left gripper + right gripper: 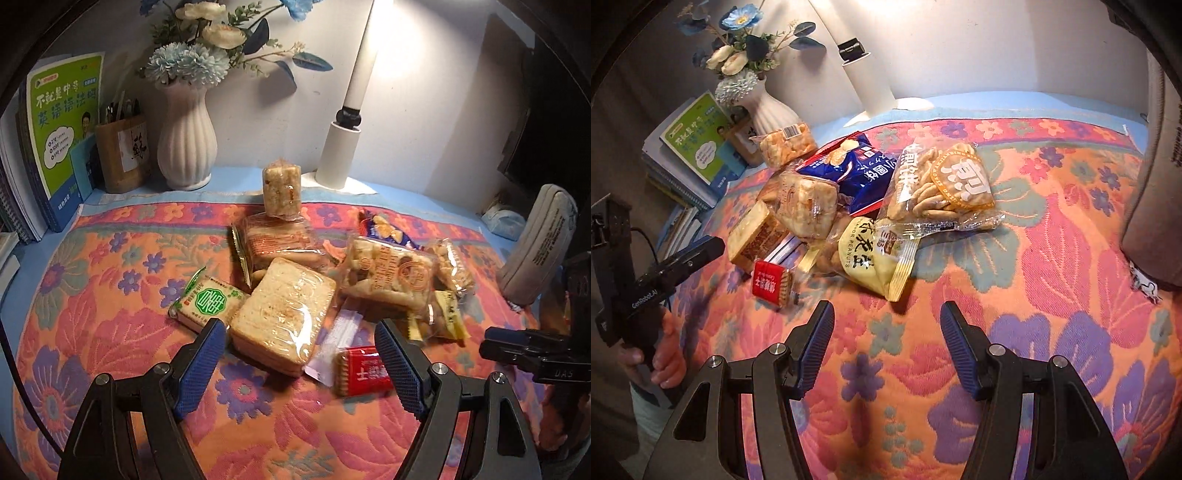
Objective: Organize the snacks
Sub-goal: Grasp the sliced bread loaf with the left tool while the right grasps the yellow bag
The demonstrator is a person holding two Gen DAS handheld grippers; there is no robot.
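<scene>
A heap of snack packets lies on a floral cloth (110,314). In the left wrist view my left gripper (301,332) is open and empty, its jaws on either side of a wrapped toast packet (282,319). Beside it lie a green packet (208,301), a red biscuit packet (364,373) and a clear cracker bag (388,277). A rice-cake packet (281,192) stands upright behind. In the right wrist view my right gripper (886,317) is open and empty, just short of a yellow peanut bag (871,258). A blue bag (849,166) and a cracker bag (942,184) lie beyond it.
A white vase of flowers (186,147), a lamp base (338,155), a pen holder (123,153) and upright books (62,129) line the back wall. A grey pencil case (539,243) stands at the right. The cloth in front of the right gripper (1052,295) carries no packets.
</scene>
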